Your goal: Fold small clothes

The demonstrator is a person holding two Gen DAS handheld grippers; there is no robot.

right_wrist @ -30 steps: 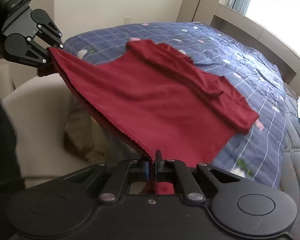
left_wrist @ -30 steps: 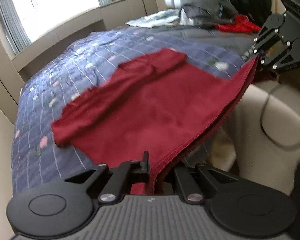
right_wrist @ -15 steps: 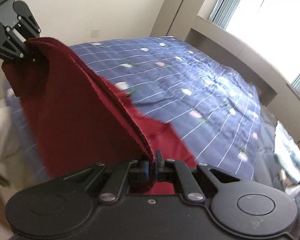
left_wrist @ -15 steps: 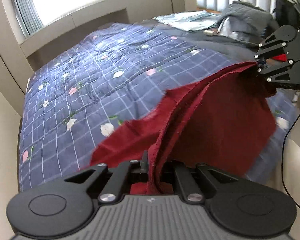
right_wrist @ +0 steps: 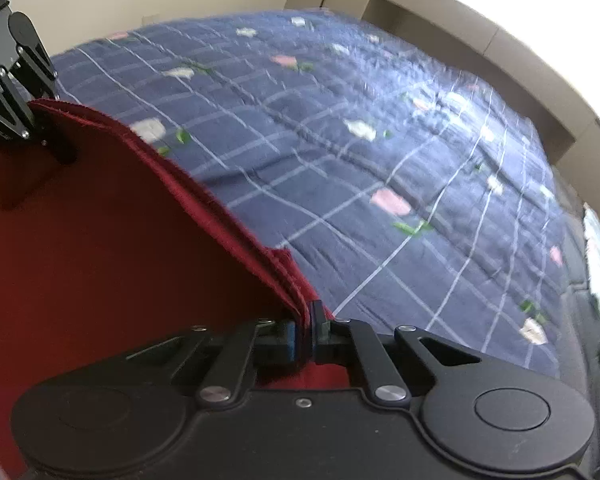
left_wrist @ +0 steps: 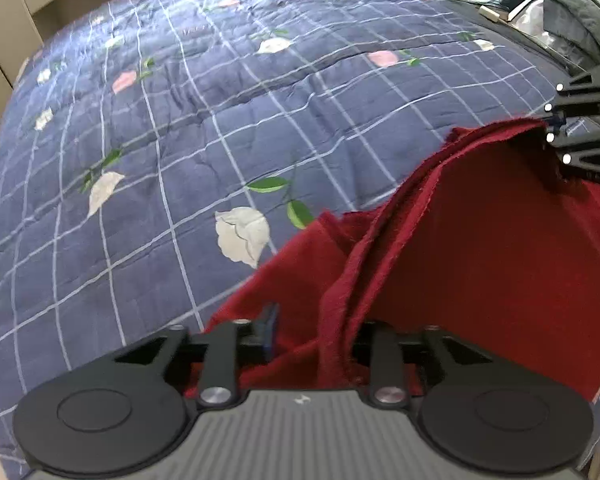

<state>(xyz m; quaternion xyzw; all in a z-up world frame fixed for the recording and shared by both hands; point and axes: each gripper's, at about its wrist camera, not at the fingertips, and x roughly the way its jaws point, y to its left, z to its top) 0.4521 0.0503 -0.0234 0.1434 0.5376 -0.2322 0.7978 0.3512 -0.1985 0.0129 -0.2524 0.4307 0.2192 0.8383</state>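
**Red cloth stretched between two grippers over the bed**

The red cloth (left_wrist: 500, 272) hangs doubled over the blue checked quilt (left_wrist: 180, 140) of the bed, its top hem running from one gripper to the other. In the left wrist view the left gripper (left_wrist: 312, 332) has its fingers apart: the left finger (left_wrist: 270, 324) stands clear of the fabric with a gap beside it, while the hem bunches against the right finger, which the cloth hides. Whether that gripper has any hold on the hem cannot be told; the fabric drapes through the gap. The right gripper (left_wrist: 556, 122) shows at the right edge of that view, pinching the far corner of the hem.

In the right wrist view the right gripper (right_wrist: 306, 330) has its fingers pressed together on the layered hem of the cloth (right_wrist: 100, 240), the edge rising between them. The left gripper (right_wrist: 32, 132) sits at the upper left, at the other end of the hem.

The cloth's long axis follows this hem, running across the near edge of the bed, with the folded body hanging below and a lower layer (left_wrist: 292, 264) lying on the quilt toward the bed's middle.

A small pale mark (left_wrist: 300, 400) sits on the left gripper's grey body; it cannot be read. No other writing shows.
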